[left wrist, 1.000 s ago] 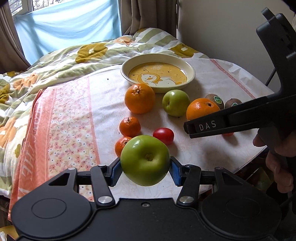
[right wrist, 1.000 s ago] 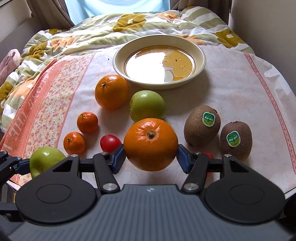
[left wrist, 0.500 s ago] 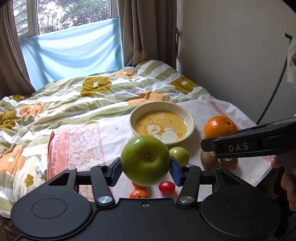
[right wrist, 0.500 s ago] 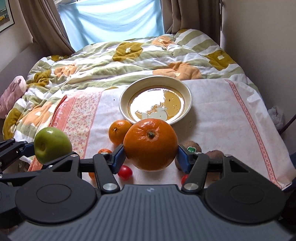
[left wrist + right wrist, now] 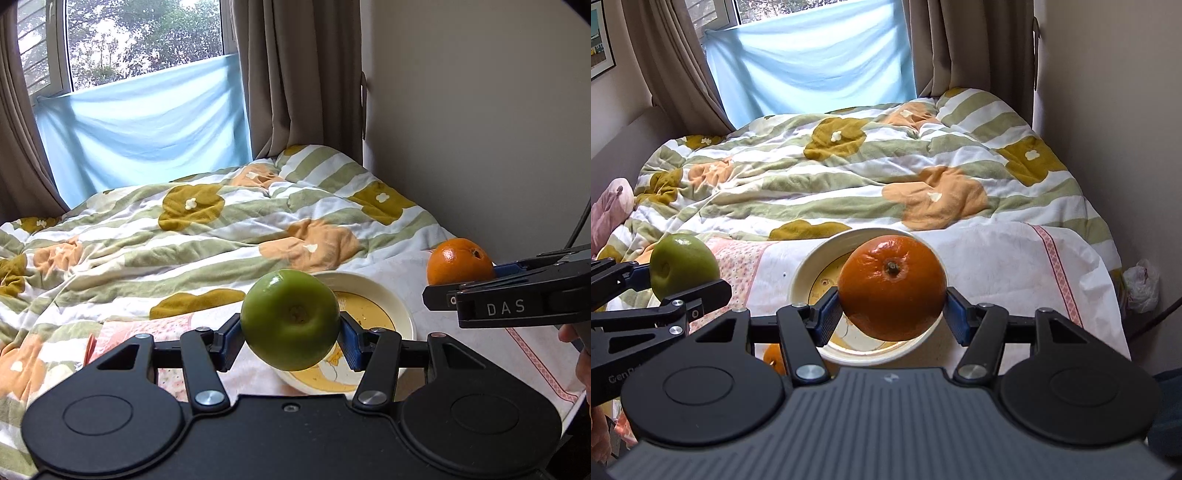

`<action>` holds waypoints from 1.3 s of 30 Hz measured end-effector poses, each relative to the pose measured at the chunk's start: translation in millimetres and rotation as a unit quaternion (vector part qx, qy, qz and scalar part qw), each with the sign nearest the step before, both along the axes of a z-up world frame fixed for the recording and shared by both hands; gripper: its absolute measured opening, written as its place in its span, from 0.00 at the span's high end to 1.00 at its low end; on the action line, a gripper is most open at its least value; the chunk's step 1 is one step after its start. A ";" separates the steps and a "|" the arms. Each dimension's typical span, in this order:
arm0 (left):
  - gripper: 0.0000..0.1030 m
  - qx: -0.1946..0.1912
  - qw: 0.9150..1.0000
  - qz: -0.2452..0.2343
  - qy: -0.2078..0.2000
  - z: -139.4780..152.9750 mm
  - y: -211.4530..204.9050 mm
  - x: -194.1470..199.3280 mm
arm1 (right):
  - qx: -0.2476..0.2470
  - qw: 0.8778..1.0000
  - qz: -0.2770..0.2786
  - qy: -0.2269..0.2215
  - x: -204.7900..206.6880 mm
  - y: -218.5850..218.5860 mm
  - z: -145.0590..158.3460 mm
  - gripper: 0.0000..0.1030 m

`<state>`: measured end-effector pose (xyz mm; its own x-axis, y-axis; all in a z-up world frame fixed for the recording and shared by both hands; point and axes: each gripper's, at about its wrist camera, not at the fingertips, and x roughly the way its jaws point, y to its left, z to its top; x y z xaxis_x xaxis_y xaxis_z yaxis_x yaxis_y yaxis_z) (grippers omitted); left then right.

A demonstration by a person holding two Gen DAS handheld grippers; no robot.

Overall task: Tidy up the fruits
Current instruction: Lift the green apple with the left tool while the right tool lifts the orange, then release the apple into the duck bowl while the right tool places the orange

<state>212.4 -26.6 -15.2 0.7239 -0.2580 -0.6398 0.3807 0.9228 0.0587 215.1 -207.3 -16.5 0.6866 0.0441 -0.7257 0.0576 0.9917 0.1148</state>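
Left tongs (image 5: 290, 334) — clamped on green apple (image 5: 290, 320); right tongs (image 5: 891, 312) — clamped on orange (image 5: 892, 288); both raised above cream bowl (image 5: 809, 271), likely for deposit.

"DAS" on the right tongs (image 5: 458, 280); partial "GenR" on the left tongs (image 5: 683, 275).

Apple (image 5: 290, 319) sits clamped between the left gripper's (image 5: 290, 332) fingers, up in the air in front of the bowl (image 5: 400, 314). Over to its right, the orange (image 5: 892, 288) is pinched in the right gripper (image 5: 892, 314), also above the bowl. The bowl rests on the cloth (image 5: 997, 266), quilt (image 5: 849, 173) spread behind it, window sheet (image 5: 812, 55) beyond. A smaller orange (image 5: 774, 360) lies on the cloth, near left of the bowl.
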 end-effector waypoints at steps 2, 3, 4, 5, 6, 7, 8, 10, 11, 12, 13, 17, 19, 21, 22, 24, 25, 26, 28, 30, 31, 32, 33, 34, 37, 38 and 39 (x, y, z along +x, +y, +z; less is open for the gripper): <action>0.44 0.001 1.000 0.001 0.011 -7.9 -10.3 21.2 | 0.001 1.000 0.007 0.007 21.7 -9.0 -6.2 0.28; 0.44 0.002 1.000 0.001 0.017 -13.3 -15.6 32.8 | 0.003 1.000 0.010 0.010 30.8 -13.6 -9.3 0.28; 0.44 0.004 1.000 0.001 0.022 -18.6 -20.7 42.8 | 0.004 1.000 0.014 0.014 41.8 -18.1 -14.4 0.28; 0.44 0.005 1.000 0.001 0.028 -25.0 -26.0 53.3 | 0.003 1.000 0.016 0.017 51.5 -22.3 -18.3 0.28; 0.44 0.008 0.999 0.001 0.035 -32.5 -30.9 65.2 | 0.003 1.000 0.018 0.021 61.4 -26.7 -23.1 0.28; 0.44 0.011 0.999 0.002 0.043 -40.8 -36.2 75.8 | 0.003 0.999 0.020 0.025 69.6 -30.7 -27.4 0.28; 0.44 0.014 0.999 0.002 0.050 -49.4 -40.5 85.7 | 0.004 0.999 0.021 0.031 79.5 -35.4 -33.0 0.28; 0.44 0.021 0.998 0.001 0.065 -67.1 -50.0 102.8 | 0.007 0.999 0.025 0.041 94.1 -42.2 -43.1 0.28; 0.44 0.024 0.997 0.001 0.073 -75.6 -54.4 110.5 | 0.008 0.999 0.027 0.046 99.8 -43.4 -49.0 0.28; 0.44 0.027 0.997 0.000 0.079 -82.4 -57.9 116.2 | 0.009 0.998 0.030 0.050 105.2 -45.8 -53.9 0.28; 0.44 0.032 0.996 -0.001 0.085 -90.1 -61.8 122.9 | 0.010 0.998 0.032 0.054 110.4 -48.2 -58.6 0.28; 0.44 0.049 0.993 -0.006 0.103 -110.5 -72.1 141.6 | 0.018 0.997 0.037 0.069 124.4 -54.1 -74.2 0.28; 0.44 0.054 0.992 -0.007 0.112 -115.4 -74.8 146.4 | 0.023 0.996 0.038 0.074 128.5 -56.6 -79.0 0.28; 0.43 0.055 0.991 -0.006 0.121 -118.5 -75.5 149.0 | 0.026 0.996 0.038 0.078 131.4 -57.7 -81.8 0.28; 0.42 0.057 0.991 -0.005 0.122 -119.4 -76.0 150.1 | 0.028 0.996 0.038 0.080 132.8 -58.7 -83.1 0.28; 0.31 0.062 0.991 -0.002 0.116 -118.9 -77.7 151.2 | 0.030 0.995 0.037 0.083 134.5 -58.3 -84.8 0.28; 0.14 0.065 0.991 0.000 0.115 -118.3 -78.2 151.2 | 0.030 0.995 0.038 0.084 135.3 -58.4 -85.6 0.28; 0.07 0.066 0.991 0.000 0.113 -117.2 -78.0 150.3 | 0.032 0.995 0.038 0.086 133.9 -57.6 -85.6 0.28; 0.07 0.070 0.992 -0.004 0.105 -112.9 -76.2 144.6 | 0.035 0.995 0.040 0.088 133.8 -57.6 -86.0 0.28; 0.07 0.077 0.992 -0.006 0.103 -108.1 -74.2 137.8 | 0.036 0.994 0.043 0.090 132.8 -56.5 -85.3 0.28; 0.07 0.079 0.992 -0.006 0.101 -105.6 -72.4 134.3 | 0.037 0.994 0.045 0.090 132.1 -55.6 -84.6 0.28; 0.07 0.078 0.992 -0.005 0.100 -102.5 -69.9 131.2 | 0.037 0.994 0.047 0.089 131.9 -55.0 -84.3 0.28; 0.07 0.075 0.992 -0.002 0.099 -99.3 -66.5 128.5 | 0.037 0.994 0.049 0.089 131.9 -53.6 -83.3 0.28; 0.07 0.073 0.992 0.000 0.100 -96.9 -63.6 125.8 | 0.036 0.994 0.052 0.088 131.7 -52.5 -82.7 0.28; 0.07 0.067 0.992 0.011 0.103 -90.6 -54.4 117.4 | 0.028 0.994 0.064 0.083 131.0 -47.9 -81.0 0.28; 0.07 0.068 0.992 0.015 0.105 -90.1 -52.1 115.2 | 0.021 0.994 0.071 0.081 130.9 -44.4 -81.5 0.28; 0.07 0.069 0.992 0.019 0.108 -90.2 -50.0 113.2 | 0.013 0.994 0.079 0.080 131.1 -41.5 -82.4 0.28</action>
